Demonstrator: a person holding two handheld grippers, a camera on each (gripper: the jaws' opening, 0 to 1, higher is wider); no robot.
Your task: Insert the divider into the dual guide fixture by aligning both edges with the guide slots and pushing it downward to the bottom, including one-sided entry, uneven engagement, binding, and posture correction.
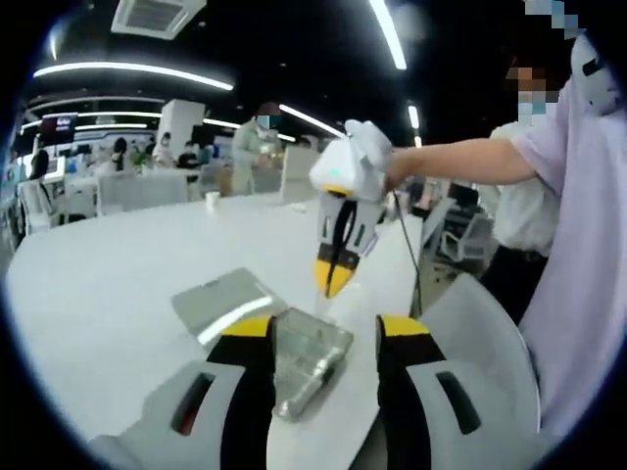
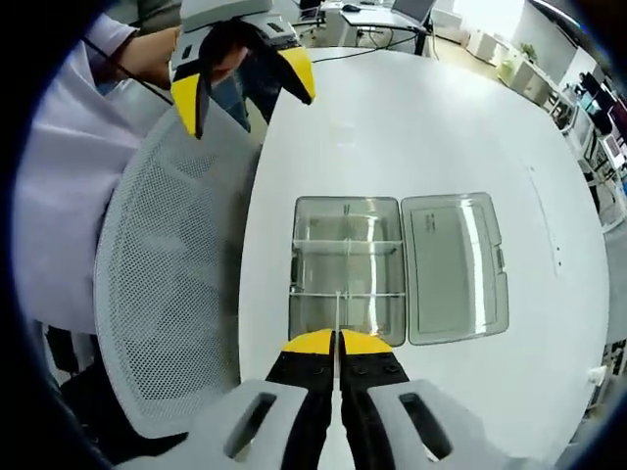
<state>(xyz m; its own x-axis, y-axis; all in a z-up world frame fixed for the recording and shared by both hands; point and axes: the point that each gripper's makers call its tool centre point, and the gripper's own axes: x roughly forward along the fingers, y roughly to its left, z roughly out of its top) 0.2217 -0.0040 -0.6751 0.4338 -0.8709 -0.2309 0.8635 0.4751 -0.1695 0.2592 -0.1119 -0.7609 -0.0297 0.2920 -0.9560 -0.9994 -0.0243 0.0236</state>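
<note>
The divider (image 2: 337,315), a thin clear sheet, is held edge-on between the closed jaws of the right gripper (image 2: 336,343) directly above the box (image 2: 348,269), while the left gripper (image 2: 242,80) is kept wide open and well apart.

No lettering, brand, number or sign can be read. In the left gripper view a dark screen (image 1: 59,125), far back beyond the white table (image 1: 108,284), carries bright marks too blurred to make out. The clear box (image 2: 348,269) bears no legible label.
</note>
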